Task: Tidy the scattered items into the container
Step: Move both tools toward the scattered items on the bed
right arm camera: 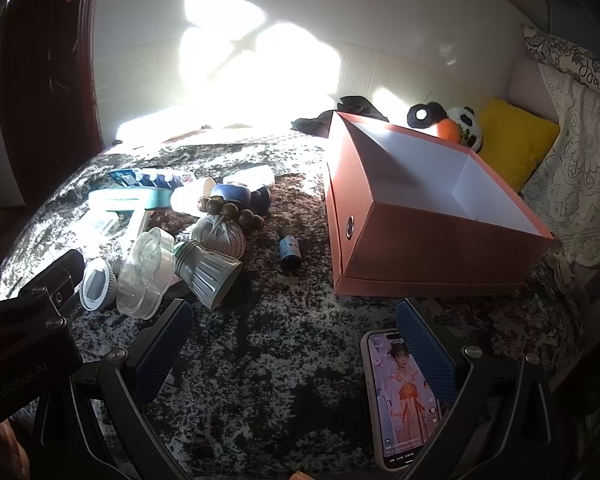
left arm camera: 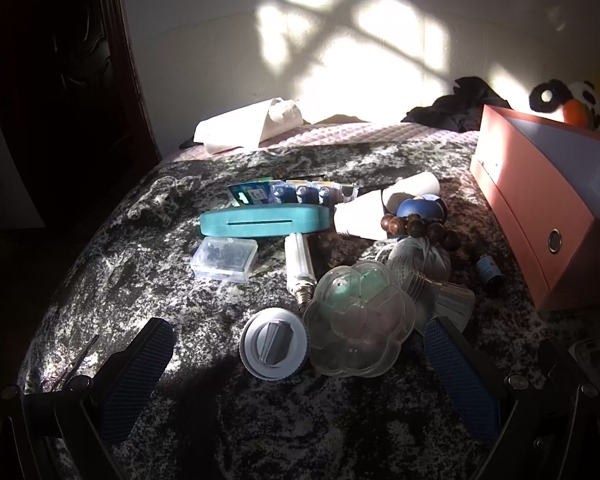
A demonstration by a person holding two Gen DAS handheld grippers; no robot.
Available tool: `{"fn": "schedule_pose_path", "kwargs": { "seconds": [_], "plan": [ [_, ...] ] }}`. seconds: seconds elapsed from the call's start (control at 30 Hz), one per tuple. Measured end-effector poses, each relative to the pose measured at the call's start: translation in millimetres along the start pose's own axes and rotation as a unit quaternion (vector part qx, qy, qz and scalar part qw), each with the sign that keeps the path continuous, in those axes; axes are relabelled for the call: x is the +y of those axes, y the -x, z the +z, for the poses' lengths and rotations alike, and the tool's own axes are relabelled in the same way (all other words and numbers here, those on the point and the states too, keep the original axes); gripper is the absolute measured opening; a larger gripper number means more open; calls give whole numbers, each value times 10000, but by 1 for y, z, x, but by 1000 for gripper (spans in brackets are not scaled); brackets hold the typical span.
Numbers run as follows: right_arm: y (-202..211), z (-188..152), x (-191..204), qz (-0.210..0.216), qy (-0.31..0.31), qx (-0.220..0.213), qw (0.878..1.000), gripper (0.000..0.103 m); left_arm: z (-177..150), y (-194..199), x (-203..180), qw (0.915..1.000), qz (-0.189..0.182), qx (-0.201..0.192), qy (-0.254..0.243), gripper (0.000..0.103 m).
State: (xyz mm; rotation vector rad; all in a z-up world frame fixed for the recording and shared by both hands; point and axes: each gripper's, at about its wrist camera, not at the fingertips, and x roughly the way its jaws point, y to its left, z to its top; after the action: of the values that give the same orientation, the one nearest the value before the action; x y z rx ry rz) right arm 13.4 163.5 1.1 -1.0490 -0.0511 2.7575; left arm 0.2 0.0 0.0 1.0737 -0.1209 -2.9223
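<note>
Left gripper [left arm camera: 298, 354]: jaws spread wide, holding nothing; the white round cap [left arm camera: 273, 343] and clear flower-shaped dish [left arm camera: 358, 320] lie on the blanket [left arm camera: 140, 264] between its fingers. The remaining clutter, including the teal case [left arm camera: 266, 221], lies toward 12 o'clock. The pink box [left arm camera: 548, 216] stands open at 2 o'clock.

Right gripper [right arm camera: 296, 342]: jaws wide apart, empty. The box lies at 1 o'clock; the small dark bottle [right arm camera: 290, 252] at 12 o'clock. A phone [right arm camera: 404, 396] lies beneath its right finger.
</note>
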Motion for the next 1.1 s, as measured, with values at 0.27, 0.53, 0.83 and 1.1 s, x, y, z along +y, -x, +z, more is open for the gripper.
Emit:
{"fn": "schedule_pose_path", "kwargs": {
  "seconds": [0.27, 0.53, 0.83, 1.1],
  "plan": [
    [-1, -2, 2, -20, 37, -22, 10000, 103, -5, 9, -1, 9985, -55, -533, -93, 103],
    [-1, 0, 3, -36, 55, -16, 10000, 103, 1, 11, -4, 9988, -11, -496, -47, 103],
    [0, -1, 9, 8, 117, -21, 9999, 103, 2, 10, 13, 9982, -266, -403, 361, 103],
    [0, -1, 11, 43, 135, -17, 9999, 103, 5, 8, 16, 9985, 234, -435, 244, 103]
  ]
}}
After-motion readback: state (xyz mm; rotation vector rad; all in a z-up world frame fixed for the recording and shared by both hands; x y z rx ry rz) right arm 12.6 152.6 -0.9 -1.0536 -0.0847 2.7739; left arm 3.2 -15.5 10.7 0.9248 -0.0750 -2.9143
